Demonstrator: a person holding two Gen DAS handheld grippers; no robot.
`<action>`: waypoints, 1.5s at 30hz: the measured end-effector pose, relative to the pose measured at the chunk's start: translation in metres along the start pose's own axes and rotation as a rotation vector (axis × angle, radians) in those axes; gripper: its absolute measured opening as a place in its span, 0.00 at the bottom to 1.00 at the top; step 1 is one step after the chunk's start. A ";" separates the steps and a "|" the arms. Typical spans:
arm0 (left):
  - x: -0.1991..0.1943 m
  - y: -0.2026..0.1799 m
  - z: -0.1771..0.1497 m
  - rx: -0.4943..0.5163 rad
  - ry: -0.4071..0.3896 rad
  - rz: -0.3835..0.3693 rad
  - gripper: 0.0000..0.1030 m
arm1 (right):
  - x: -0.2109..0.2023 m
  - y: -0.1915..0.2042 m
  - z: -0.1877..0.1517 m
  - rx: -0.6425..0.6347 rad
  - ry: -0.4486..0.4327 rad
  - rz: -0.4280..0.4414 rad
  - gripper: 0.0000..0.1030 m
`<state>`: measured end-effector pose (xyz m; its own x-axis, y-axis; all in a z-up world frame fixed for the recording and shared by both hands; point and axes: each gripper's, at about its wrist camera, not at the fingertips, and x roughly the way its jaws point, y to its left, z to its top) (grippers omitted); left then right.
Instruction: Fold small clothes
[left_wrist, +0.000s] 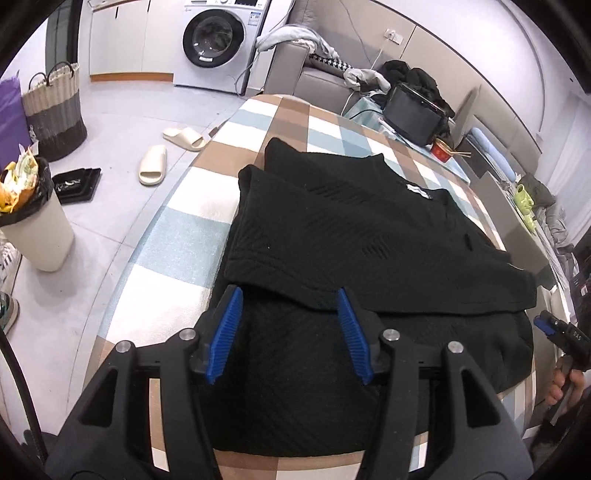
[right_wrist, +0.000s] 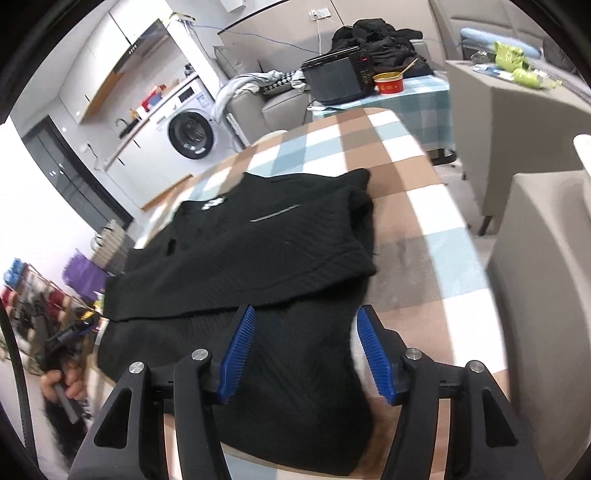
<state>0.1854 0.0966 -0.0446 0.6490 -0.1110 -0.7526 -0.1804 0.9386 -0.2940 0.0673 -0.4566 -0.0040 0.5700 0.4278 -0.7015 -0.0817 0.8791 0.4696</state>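
A black knit garment (left_wrist: 351, 236) lies on the checked tablecloth (left_wrist: 184, 229), its upper part folded down over its lower part. My left gripper (left_wrist: 288, 299) is open and empty, its blue pads just above the lower part near the folded edge. My right gripper (right_wrist: 306, 317) is open and empty over the garment (right_wrist: 258, 243) at its near right side. The right gripper also shows at the right edge of the left wrist view (left_wrist: 546, 325). The left gripper shows blurred at the lower left of the right wrist view (right_wrist: 81, 328).
The table's left edge drops to the floor, where slippers (left_wrist: 153, 164), a bin (left_wrist: 37, 229) and a woven basket (left_wrist: 55, 110) stand. A black appliance (left_wrist: 413, 110) and a red bowl (left_wrist: 443, 149) sit beyond the far end. A grey chair (right_wrist: 546, 280) stands to the right.
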 end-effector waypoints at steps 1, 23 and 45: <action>0.003 0.000 0.000 -0.007 0.008 -0.010 0.49 | 0.003 0.001 0.000 0.010 0.009 0.034 0.59; 0.041 -0.005 0.018 -0.003 0.057 0.101 0.49 | 0.031 0.002 0.006 0.033 0.062 0.072 0.61; 0.034 0.000 0.038 0.002 -0.002 0.113 0.49 | 0.024 -0.022 0.040 -0.002 -0.049 -0.089 0.61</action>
<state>0.2355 0.1056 -0.0481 0.6260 -0.0039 -0.7798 -0.2512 0.9457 -0.2063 0.1156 -0.4745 -0.0098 0.6141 0.3371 -0.7136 -0.0301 0.9136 0.4056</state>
